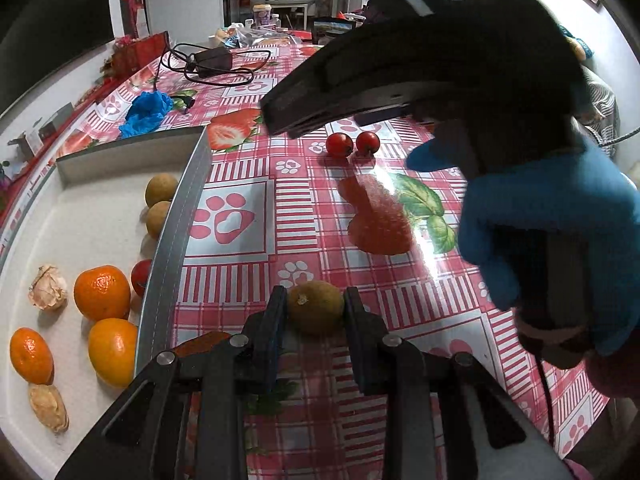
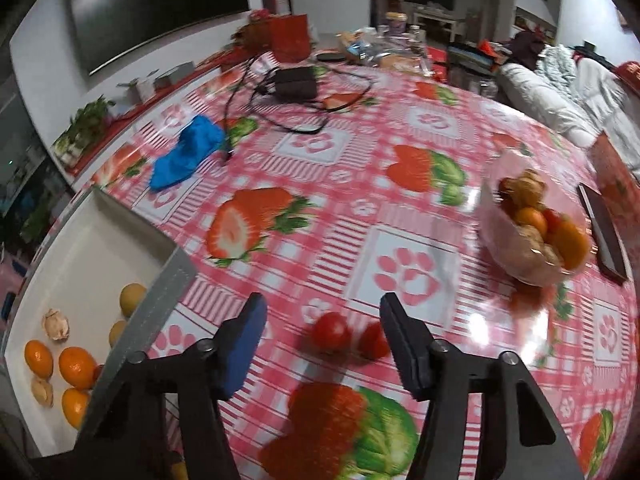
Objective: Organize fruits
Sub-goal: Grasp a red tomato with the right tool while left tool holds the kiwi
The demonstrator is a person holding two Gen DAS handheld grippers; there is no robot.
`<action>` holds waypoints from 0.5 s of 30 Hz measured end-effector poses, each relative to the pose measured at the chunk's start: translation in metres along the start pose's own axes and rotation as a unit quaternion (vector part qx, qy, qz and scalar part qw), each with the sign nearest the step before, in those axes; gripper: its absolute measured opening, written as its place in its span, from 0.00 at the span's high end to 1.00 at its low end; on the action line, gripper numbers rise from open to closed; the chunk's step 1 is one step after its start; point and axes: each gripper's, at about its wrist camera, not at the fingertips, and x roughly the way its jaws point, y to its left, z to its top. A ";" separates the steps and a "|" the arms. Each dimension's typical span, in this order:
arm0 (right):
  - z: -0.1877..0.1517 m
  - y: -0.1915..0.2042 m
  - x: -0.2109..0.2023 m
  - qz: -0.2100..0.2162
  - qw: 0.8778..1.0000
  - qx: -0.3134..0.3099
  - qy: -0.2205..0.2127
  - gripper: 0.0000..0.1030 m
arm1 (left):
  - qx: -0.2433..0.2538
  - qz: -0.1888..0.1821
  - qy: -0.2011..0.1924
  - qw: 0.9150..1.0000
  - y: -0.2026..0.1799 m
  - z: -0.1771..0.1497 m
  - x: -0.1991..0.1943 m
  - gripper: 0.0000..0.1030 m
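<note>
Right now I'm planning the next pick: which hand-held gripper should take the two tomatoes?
Right: the right hand-held gripper frames the tomatoes, open; the left hand-held gripper already clamps a brown fruit.

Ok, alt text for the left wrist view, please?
The left tool is shut on a brownish round fruit on a strawberry-print tablecloth. To its left, a white tray holds oranges. Beyond it, two cherry tomatoes lie under the right tool, held by a blue-gloved hand.

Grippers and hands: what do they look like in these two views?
Both grippers, left gripper and right gripper, are black angular linkages with silver pivot bolts and flat fingers faced with blue pads. The right hand wears a blue glove; a dark cable hangs below it.
</note>
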 end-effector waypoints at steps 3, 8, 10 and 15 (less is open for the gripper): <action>-0.001 0.005 0.012 -0.002 1.000 -0.008 0.008 0.42 | 0.001 0.001 -0.001 1.000 0.000 0.000 0.000 0.69; -0.007 0.013 0.022 -0.017 0.999 -0.041 0.018 0.65 | 0.002 0.002 -0.002 1.000 -0.001 -0.001 -0.001 0.69; -0.010 0.015 0.020 -0.016 0.998 -0.050 0.020 0.75 | 0.002 0.003 -0.003 1.000 -0.002 -0.001 0.000 0.69; -0.026 0.007 0.008 0.007 0.999 -0.030 0.029 0.78 | 0.001 0.003 -0.003 1.000 -0.001 0.000 0.000 0.69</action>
